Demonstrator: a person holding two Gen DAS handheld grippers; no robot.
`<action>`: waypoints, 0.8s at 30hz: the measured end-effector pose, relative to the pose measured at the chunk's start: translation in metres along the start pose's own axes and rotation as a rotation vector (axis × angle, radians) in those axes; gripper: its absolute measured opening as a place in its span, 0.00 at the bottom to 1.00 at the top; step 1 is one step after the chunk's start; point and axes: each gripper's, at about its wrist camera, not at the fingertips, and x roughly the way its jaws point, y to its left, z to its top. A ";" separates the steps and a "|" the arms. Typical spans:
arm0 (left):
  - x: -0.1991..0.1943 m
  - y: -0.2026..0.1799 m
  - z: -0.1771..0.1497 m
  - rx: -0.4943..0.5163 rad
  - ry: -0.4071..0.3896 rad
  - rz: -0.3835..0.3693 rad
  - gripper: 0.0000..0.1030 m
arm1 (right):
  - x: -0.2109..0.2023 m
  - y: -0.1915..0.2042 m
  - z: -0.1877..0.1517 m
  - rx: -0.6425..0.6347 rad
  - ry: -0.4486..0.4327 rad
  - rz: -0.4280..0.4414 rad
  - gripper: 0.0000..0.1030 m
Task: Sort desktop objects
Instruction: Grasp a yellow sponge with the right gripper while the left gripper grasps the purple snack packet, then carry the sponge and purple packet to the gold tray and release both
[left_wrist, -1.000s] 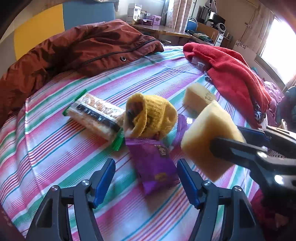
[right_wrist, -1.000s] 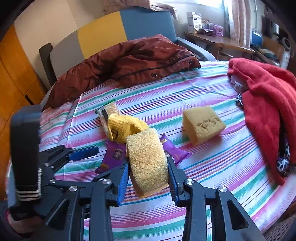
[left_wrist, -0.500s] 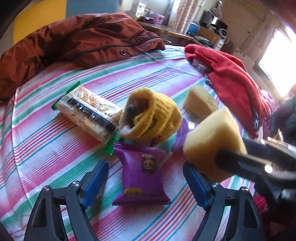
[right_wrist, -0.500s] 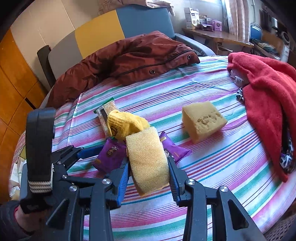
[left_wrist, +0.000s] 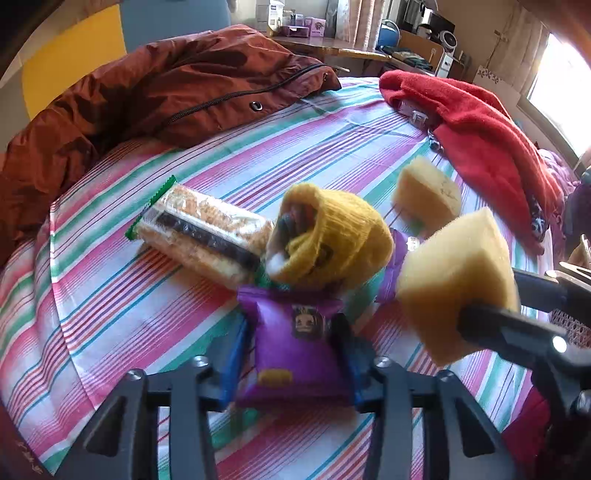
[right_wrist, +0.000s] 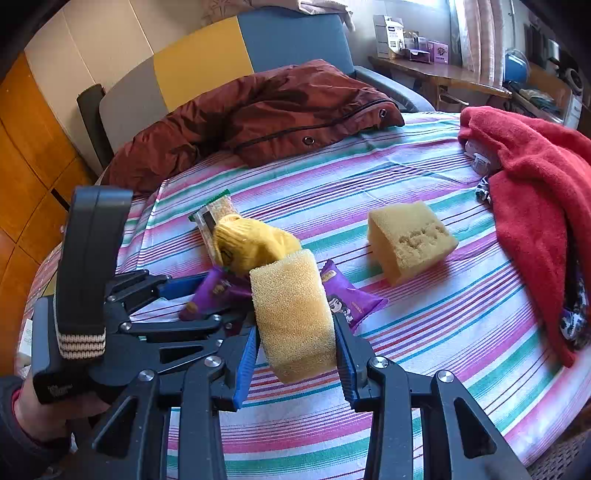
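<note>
Striped cloth (right_wrist: 424, 325) covers our round table. On it, w/ our left gripper (left_wrist: 291, 354) clamped tight on a purple snack packet (left_wrist: 295, 350), pads pressing both its sides, near the table's front. Our right gripper (right_wrist: 295, 343) squeezes a yellow sponge (right_wrist: 291, 314), held above the cloth. Just behind: a yellow knit sock (left_wrist: 332, 236) touching a clear-wrapped cracker pack (left_wrist: 207, 232), a 2nd purple packet (right_wrist: 351, 299), another sponge (right_wrist: 410, 240) further right. Rust jacket (right_wrist: 258, 114) at the back, red towel (right_wrist: 535, 192) on the right.
</note>
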 end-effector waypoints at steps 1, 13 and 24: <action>-0.002 0.004 -0.002 -0.020 -0.005 -0.012 0.38 | 0.000 -0.001 0.000 0.001 -0.001 0.001 0.38; -0.071 0.026 -0.047 -0.151 -0.143 -0.002 0.37 | -0.010 0.016 -0.002 -0.072 -0.054 0.057 0.38; -0.146 0.066 -0.093 -0.275 -0.249 0.114 0.37 | -0.017 0.056 -0.013 -0.205 -0.048 0.139 0.38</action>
